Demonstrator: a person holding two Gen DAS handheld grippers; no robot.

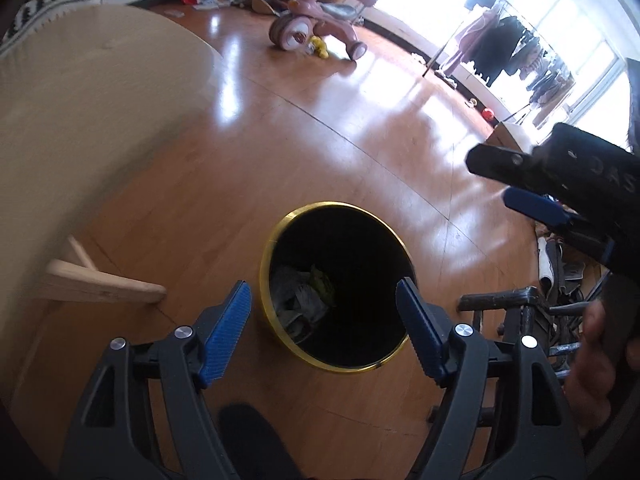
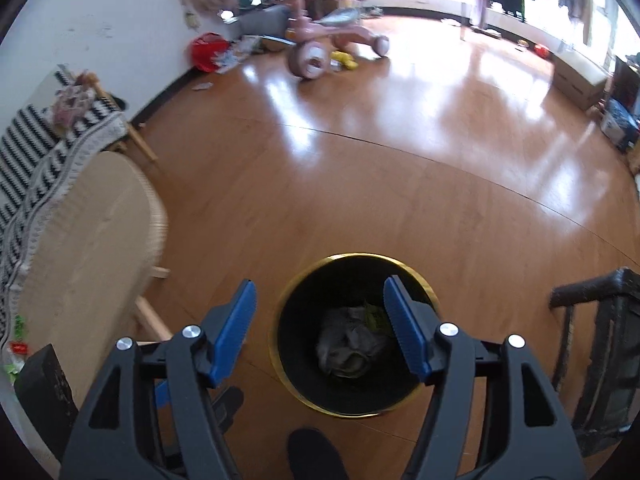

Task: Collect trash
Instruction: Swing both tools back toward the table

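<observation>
Both your left gripper (image 1: 324, 312) and right gripper (image 2: 320, 312) hang open and empty over the bin (image 1: 280, 332) — trash (image 2: 346, 344) already lies inside — so drop lower carelessly and you'll clip its rim, tipping it.

A black trash bin (image 2: 416, 396) with a gold rim holds crumpled grey paper (image 2: 346, 346) and a yellow-green scrap (image 1: 323, 283). Blue ribbed fingers (image 1: 226, 330) tip the black left gripper (image 1: 324, 332); the right gripper (image 2: 320, 328) matches. The floor (image 2: 400, 184) is glossy orange-brown wood. A pink tricycle (image 1: 316, 24) stands by a yellow toy (image 1: 320, 46) and a red bag (image 2: 208, 54). A black-and-white zigzag cloth (image 2: 36, 148) drapes beside a pale tan round surface (image 1: 80, 100).
</observation>
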